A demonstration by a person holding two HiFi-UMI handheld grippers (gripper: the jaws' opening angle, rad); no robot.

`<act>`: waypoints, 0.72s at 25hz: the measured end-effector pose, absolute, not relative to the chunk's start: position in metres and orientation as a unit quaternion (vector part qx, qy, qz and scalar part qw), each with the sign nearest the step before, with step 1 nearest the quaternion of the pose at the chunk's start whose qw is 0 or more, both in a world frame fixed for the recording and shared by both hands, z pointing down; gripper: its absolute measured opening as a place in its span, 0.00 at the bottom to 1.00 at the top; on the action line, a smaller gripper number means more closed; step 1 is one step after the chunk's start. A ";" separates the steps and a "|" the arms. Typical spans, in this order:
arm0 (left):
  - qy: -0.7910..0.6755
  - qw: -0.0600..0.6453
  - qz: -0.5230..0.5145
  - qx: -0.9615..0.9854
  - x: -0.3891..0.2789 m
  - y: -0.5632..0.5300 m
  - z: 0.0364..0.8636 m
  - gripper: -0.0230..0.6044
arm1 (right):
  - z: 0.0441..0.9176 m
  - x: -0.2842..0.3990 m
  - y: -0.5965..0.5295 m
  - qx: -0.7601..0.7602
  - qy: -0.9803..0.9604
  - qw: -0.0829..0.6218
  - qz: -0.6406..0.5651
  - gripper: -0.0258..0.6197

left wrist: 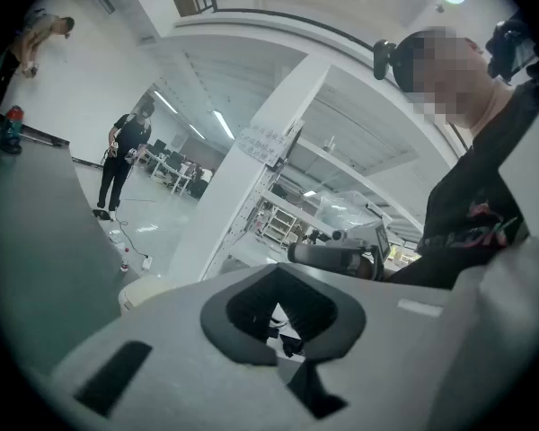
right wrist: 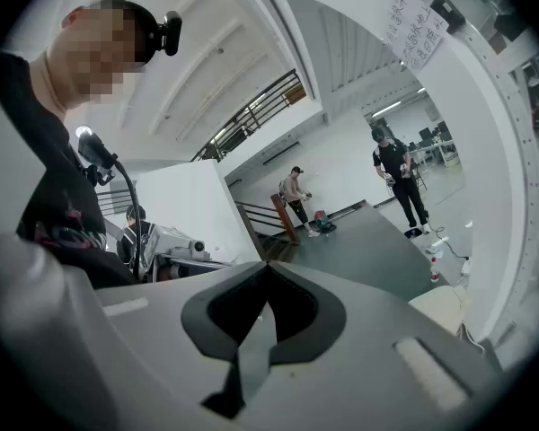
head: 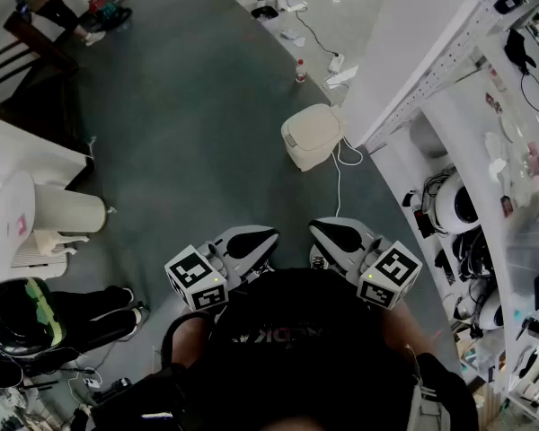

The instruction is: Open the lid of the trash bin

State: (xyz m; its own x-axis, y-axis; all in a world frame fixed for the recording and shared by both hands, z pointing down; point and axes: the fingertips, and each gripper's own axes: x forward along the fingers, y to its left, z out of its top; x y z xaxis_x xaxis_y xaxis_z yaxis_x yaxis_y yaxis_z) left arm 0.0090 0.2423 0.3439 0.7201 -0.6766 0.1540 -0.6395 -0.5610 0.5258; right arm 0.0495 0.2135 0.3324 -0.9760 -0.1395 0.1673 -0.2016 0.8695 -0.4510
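The person wears a black top [left wrist: 472, 232] with faint lettering across the chest and a small black camera [right wrist: 169, 27] on the head. The left tool [head: 268, 238] and right tool [head: 318, 229] have pale grey shells with black insets. Each carries a white cube [head: 196, 278] with black square markers.

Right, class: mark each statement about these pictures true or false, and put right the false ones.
1. The trash bin has its lid down. True.
2. The left gripper grips the bin's lid. False: it is held close to the person, well apart from the bin, fingers shut on nothing.
3. The bin stands on the grey floor beside a white pillar. True.
4. The right gripper holds a bottle. False: its fingers are shut on nothing; the bottle stands on the floor beyond the bin.
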 end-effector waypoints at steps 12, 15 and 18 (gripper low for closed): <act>-0.373 0.284 -0.036 0.883 0.011 0.241 0.343 0.04 | 0.331 0.052 0.213 0.085 -0.966 0.064 0.237 0.05; -0.371 0.281 -0.036 0.884 0.011 0.241 0.343 0.04 | 0.329 0.050 0.217 0.076 -0.968 0.066 0.228 0.05; -0.369 0.281 -0.038 0.885 0.012 0.242 0.344 0.04 | 0.329 0.049 0.218 0.073 -0.969 0.069 0.226 0.05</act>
State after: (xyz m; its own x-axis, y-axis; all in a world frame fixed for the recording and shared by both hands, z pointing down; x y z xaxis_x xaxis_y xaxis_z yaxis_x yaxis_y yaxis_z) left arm 0.0121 0.2417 0.3437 0.7240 -0.6754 0.1400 -0.6322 -0.5686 0.5263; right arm 0.0491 0.2177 0.3289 -0.9800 -0.1097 0.1660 -0.1717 0.8875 -0.4277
